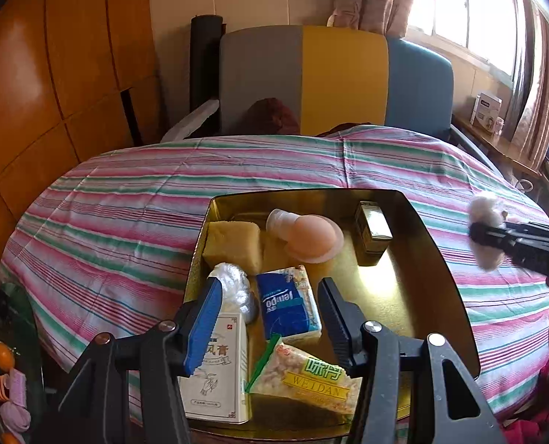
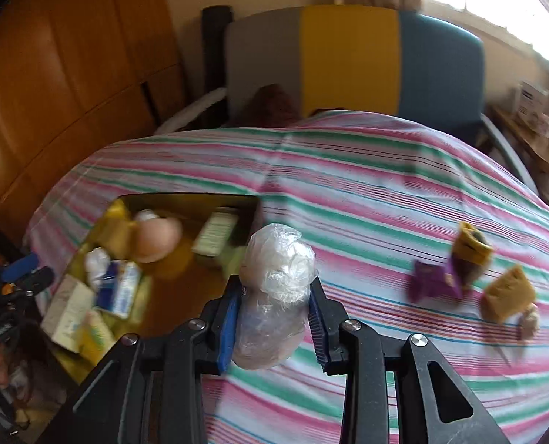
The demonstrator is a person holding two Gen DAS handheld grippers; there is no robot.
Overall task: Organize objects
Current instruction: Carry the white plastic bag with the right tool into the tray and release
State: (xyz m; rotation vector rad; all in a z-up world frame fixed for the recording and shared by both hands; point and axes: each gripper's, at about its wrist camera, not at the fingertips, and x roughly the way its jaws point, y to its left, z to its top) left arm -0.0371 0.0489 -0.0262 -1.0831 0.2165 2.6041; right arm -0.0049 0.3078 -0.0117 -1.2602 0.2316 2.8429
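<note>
A gold tin tray [image 1: 429, 259] sits on the striped tablecloth and holds a yellow sponge [image 1: 233, 244], a pink bottle [image 1: 304, 235], a small box [image 1: 374, 227], a blue tissue pack [image 1: 287, 305], a white box [image 1: 218, 373], a snack bag [image 1: 307, 377] and a plastic bundle [image 1: 235, 288]. My left gripper [image 1: 270, 318] is open above the tray's near end. My right gripper [image 2: 274, 303] is shut on a clear plastic-wrapped bundle [image 2: 274, 277], held above the cloth right of the tray [image 2: 185, 199]; it also shows in the left wrist view [image 1: 485, 236].
On the cloth to the right lie a purple packet [image 2: 433, 281], a yellow pouch [image 2: 472, 244] and a yellow sponge piece [image 2: 507, 292]. A grey, yellow and blue chair [image 1: 341, 81] stands behind the table. A wooden cabinet [image 1: 52, 92] is at the left.
</note>
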